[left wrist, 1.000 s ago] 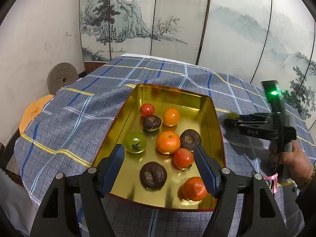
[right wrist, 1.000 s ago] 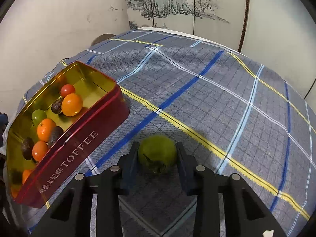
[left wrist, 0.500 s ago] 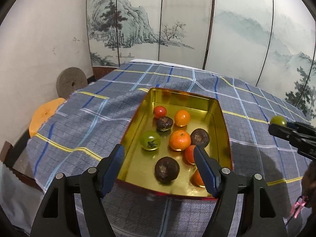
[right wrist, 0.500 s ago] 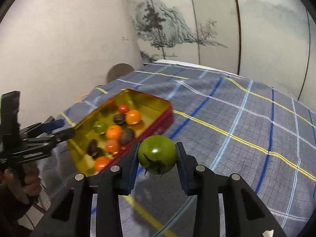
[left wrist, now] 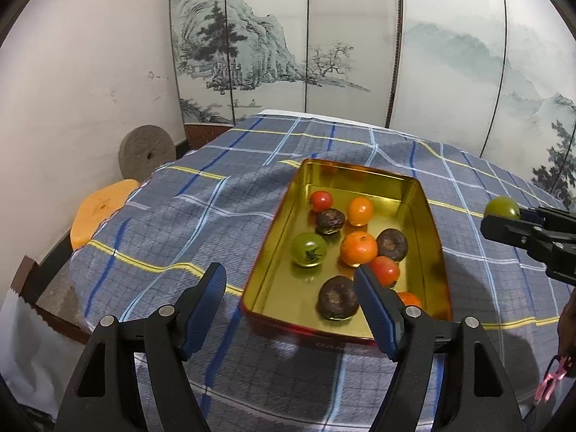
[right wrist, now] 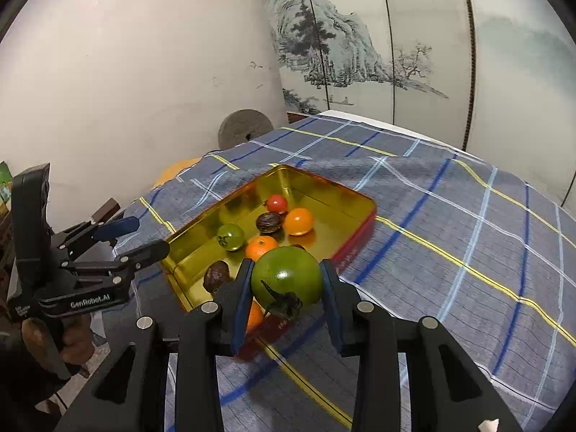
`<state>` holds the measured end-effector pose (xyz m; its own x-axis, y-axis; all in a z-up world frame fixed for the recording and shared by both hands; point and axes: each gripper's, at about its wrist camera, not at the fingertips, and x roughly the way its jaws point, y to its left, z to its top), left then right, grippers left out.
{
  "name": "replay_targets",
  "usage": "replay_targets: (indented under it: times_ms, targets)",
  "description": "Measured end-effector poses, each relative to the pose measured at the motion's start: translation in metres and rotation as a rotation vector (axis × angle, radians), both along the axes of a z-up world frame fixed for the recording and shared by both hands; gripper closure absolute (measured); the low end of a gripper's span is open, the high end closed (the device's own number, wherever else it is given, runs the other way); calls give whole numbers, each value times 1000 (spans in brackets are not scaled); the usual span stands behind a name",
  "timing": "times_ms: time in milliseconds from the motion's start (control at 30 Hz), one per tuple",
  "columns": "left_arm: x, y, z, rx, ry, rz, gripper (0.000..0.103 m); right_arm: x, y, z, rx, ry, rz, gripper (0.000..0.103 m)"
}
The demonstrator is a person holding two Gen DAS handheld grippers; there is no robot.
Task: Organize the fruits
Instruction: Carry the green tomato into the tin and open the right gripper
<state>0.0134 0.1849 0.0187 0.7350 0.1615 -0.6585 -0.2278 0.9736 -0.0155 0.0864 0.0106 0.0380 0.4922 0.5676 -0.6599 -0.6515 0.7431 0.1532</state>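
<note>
A folding screen painted with misty mountains and pines (left wrist: 273,46) stands behind the desk covered in blue plaid cloth (left wrist: 201,208); a plain white wall (left wrist: 82,72) backs a round grey millstone (left wrist: 147,151).

Both views are fisheye cameras riding behind a gripper's fingers, tilted down toward the checked tablecloth (left wrist: 223,194). The left wrist view looks along the length of the gold tin (left wrist: 363,172) from just off its near short end, facing the painted folding screen (left wrist: 273,43). The right wrist view looks across the same tin (right wrist: 324,183) from its red long side, toward the white wall (right wrist: 126,72). They share the tin, cloth, screen and round millstone (left wrist: 145,151), and each shows the other gripper.
</note>
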Motion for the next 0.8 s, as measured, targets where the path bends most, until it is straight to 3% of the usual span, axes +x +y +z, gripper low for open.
replay_targets:
  times_ms: [800]
  targets:
    - [3, 22, -23, -16, 31, 18, 28, 70, 62, -48, -70, 103, 6, 69]
